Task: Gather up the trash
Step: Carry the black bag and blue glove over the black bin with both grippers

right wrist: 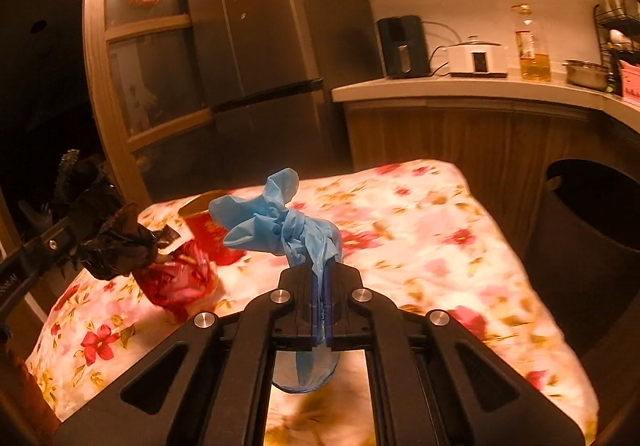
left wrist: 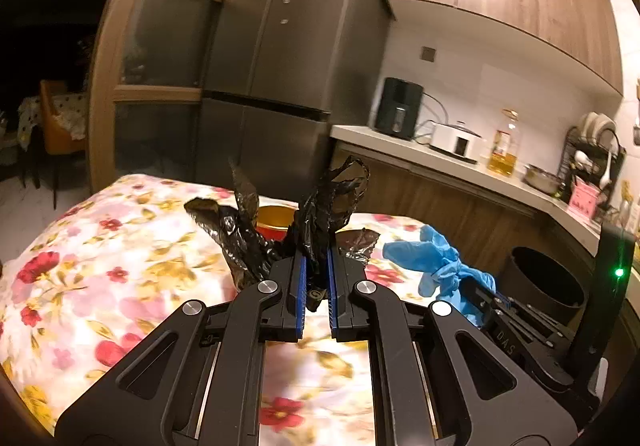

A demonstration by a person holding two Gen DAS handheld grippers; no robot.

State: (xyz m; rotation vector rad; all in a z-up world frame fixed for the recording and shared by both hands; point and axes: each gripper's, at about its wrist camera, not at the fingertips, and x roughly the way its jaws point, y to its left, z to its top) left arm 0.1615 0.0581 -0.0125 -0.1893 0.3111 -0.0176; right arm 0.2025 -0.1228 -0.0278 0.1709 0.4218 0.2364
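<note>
- A crumpled black plastic bag (left wrist: 316, 221) is pinched between the 2 fingers of the left gripper (left wrist: 316, 278); most of it sticks up and forward past the fingertips, held clear of the tablecloth, judged so that it can be carried off as trash.
- A blue glove (right wrist: 280, 221) is clamped between the 2 fingers of the right gripper (right wrist: 320, 282); its fingers fan out ahead of the tips and its cuff hangs below, behind the pads. The jaws are drawn almost together, as thin material calls for.
- Ahead of the left fingertips, partly hidden by the bag, a red can (right wrist: 216, 242) with a gold rim stands on the floral tablecloth (right wrist: 420, 238).
- A red crinkled wrapper (right wrist: 176, 282) lies touching the can, to the left of the right gripper's fingers; both are judged to be trash not yet collected.
- A dark round bin (right wrist: 592, 213) stands off the table's edge, to the right of the right fingers and well apart from them; it is judged to be the drop point, so both loads would need carrying rightward.
- Beyond the fingertips a fridge (left wrist: 280, 45) and a counter (right wrist: 460, 87) with appliances are seen.
</note>
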